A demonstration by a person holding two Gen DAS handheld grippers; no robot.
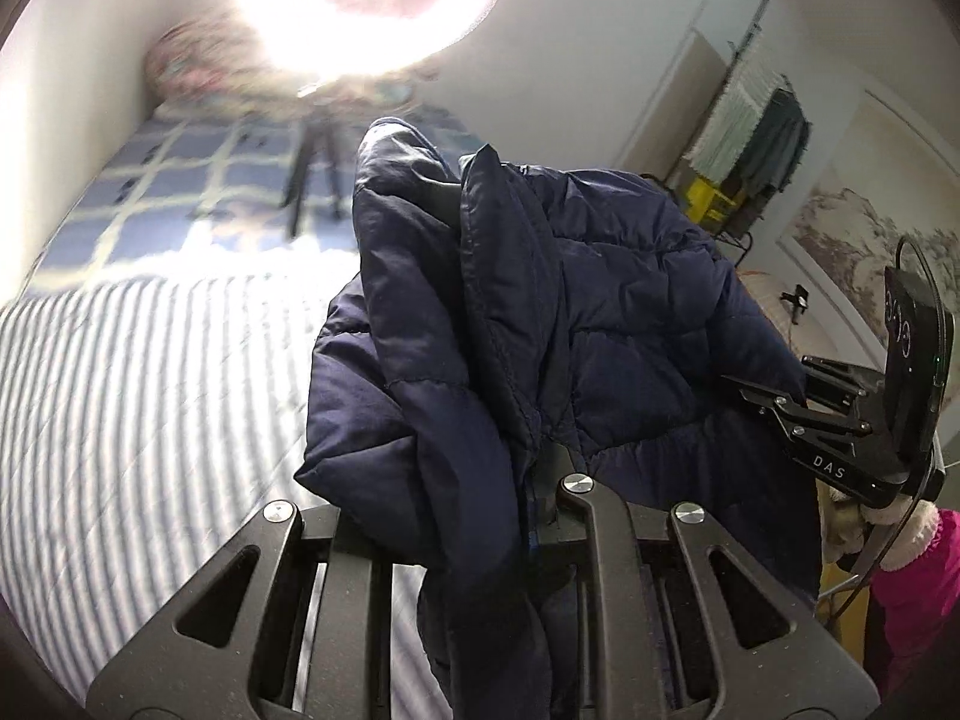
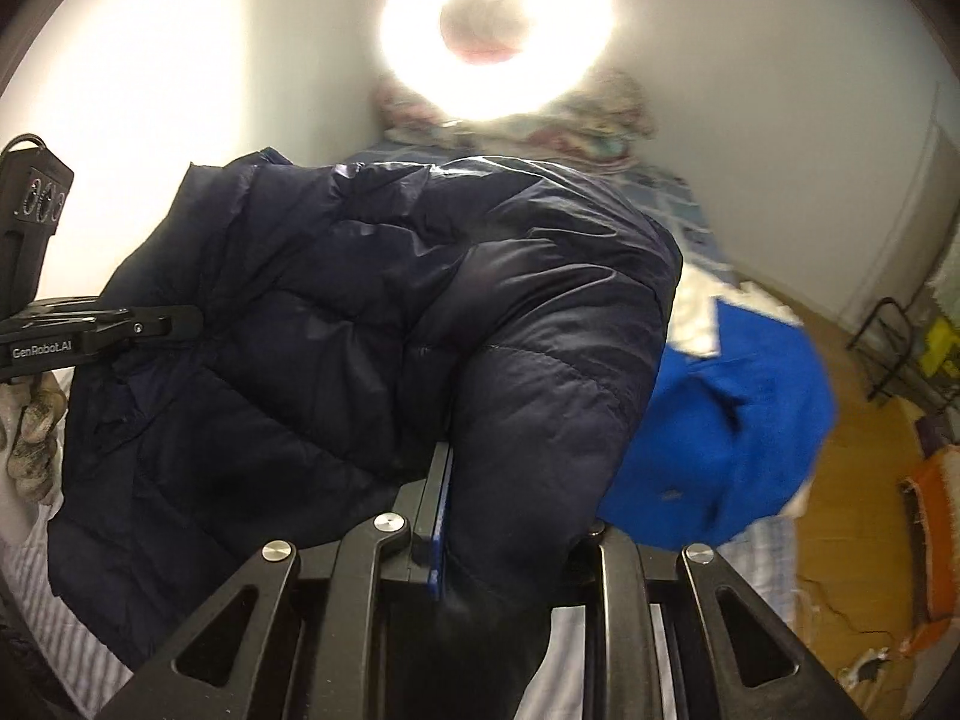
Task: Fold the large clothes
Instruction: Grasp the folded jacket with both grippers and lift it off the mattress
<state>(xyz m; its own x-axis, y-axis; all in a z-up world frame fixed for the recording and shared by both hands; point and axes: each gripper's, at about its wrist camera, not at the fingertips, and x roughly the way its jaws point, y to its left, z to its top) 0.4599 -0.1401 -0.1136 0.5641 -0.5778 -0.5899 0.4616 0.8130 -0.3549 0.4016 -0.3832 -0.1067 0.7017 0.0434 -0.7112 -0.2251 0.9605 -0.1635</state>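
Observation:
A dark navy quilted puffer jacket (image 1: 576,312) hangs lifted above the bed, held by both grippers. My left gripper (image 1: 540,456) is shut on the jacket's edge, the fabric bunched over its fingers. In the right wrist view the same jacket (image 2: 360,324) drapes over my right gripper (image 2: 474,480), which is shut on a fold of it. The fingertips of both are hidden by fabric. The right gripper also shows at the right edge of the left wrist view (image 1: 774,402), and the left gripper shows at the left edge of the right wrist view (image 2: 180,321).
A bed with a striped sheet (image 1: 150,396) and a blue checked quilt (image 1: 198,180) lies below. A bright ring lamp (image 2: 498,30) glares from a tripod (image 1: 312,168). A blue garment (image 2: 732,432) lies on the bed to the right. A clothes rack (image 1: 756,144) stands by the wall.

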